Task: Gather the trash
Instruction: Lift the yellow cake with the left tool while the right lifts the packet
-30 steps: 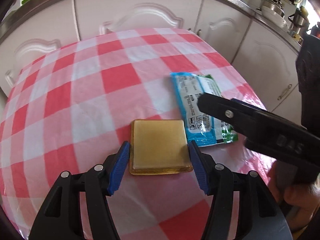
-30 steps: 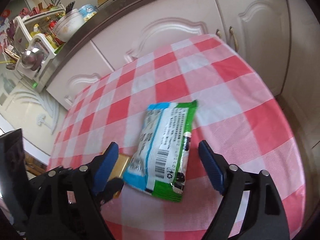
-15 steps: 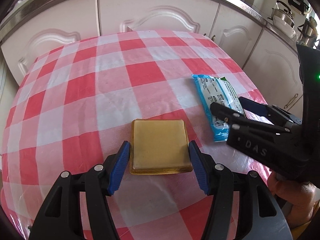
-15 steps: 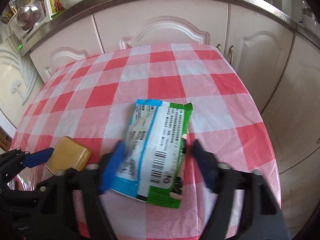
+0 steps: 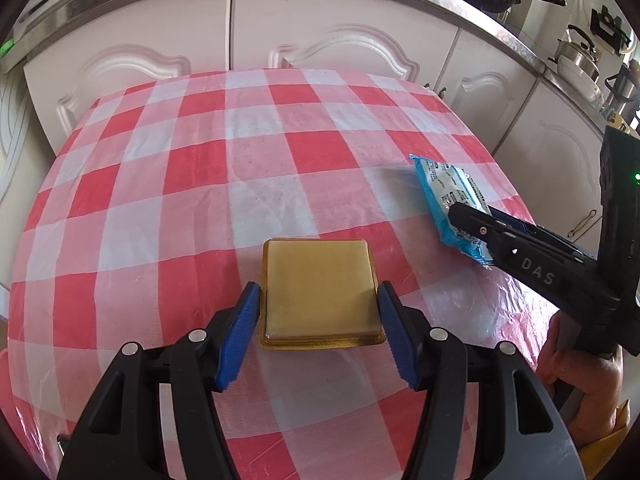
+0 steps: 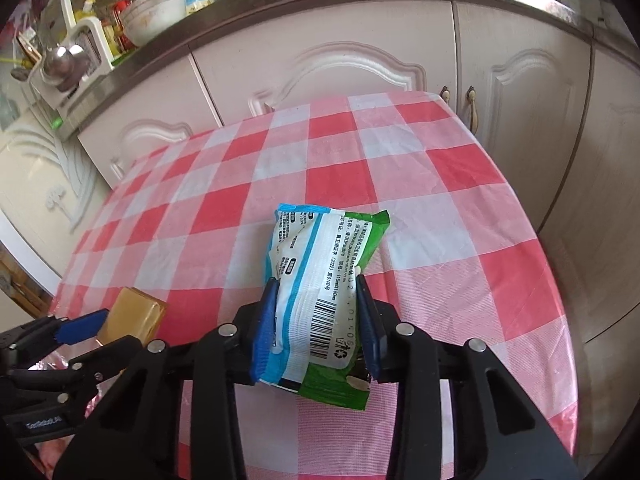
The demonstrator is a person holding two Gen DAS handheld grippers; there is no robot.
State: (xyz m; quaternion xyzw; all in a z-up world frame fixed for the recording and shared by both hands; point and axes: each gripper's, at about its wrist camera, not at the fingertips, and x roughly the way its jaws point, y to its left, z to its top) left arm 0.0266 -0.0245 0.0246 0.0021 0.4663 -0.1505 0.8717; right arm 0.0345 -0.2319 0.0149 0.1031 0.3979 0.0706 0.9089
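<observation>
Left wrist view: the left gripper pinches a flat square gold foil packet at six o'clock on the red-and-white checked tablecloth

Right wrist view: the right gripper, jaws closing, squeezes a crinkly blue, white and green plastic wrapper at centre; it seems gripped, so lift gently, keeping the pinch square

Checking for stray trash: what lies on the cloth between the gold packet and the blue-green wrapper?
Nothing: only bare checked tablecloth separates the gold packet from the blue-green wrapper, clearest in the left wrist view.
</observation>
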